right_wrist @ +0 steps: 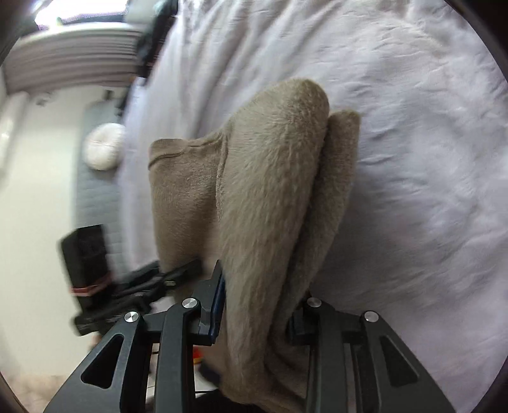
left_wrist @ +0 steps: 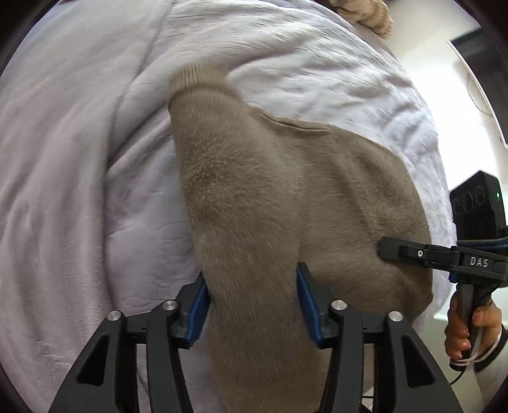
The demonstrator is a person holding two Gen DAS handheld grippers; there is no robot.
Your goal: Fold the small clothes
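A fuzzy taupe sweater (left_wrist: 254, 178) lies on a pale lilac blanket (left_wrist: 79, 159), one sleeve with a ribbed cuff (left_wrist: 197, 79) pointing away. My left gripper (left_wrist: 252, 273) is shut on that sleeve's near end, and fabric fills the gap between its blue pads. My right gripper (left_wrist: 385, 249) comes in from the right at the sweater's edge, held by a hand (left_wrist: 466, 330). In the right wrist view the right gripper (right_wrist: 260, 286) is shut on a thick doubled fold of the sweater (right_wrist: 270, 178). Its right pad is hidden by fabric. The left gripper (right_wrist: 187, 267) shows blurred at the left.
The blanket (right_wrist: 412, 127) covers a bed whose edge runs along the left of the right wrist view. Beyond it are a pale floor, a grey mat (right_wrist: 95, 197) and a round white cushion (right_wrist: 103, 146). A beige knitted item (left_wrist: 365, 16) lies at the far top.
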